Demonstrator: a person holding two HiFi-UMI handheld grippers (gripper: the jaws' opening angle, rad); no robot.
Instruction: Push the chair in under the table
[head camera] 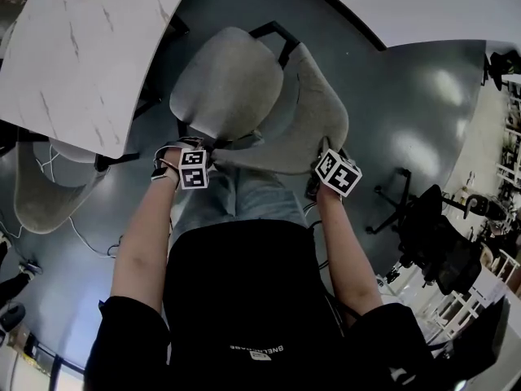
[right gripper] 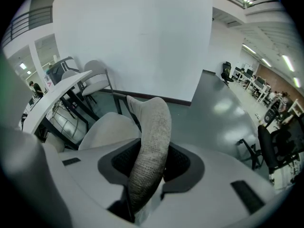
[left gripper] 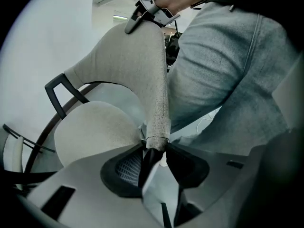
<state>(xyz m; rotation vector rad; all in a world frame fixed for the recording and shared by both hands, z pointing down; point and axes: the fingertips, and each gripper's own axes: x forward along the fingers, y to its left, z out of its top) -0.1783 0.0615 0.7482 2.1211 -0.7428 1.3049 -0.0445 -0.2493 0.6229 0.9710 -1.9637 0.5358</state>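
Head view showed the chair (head camera: 236,84) just beside the table (head camera: 81,55), its seat not yet under it. The left gripper (left gripper: 156,148) and right gripper (right gripper: 145,170) each clenched the backrest (head camera: 317,116) edge, likely to steer the push.

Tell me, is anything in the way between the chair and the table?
Nothing visible is. The chair already sits right by the table edge. The other chair stands off to one side, seemingly out of its path.

The chair (head camera: 232,80) wears rough grey cloth; the floor (head camera: 423,137) is glossy.
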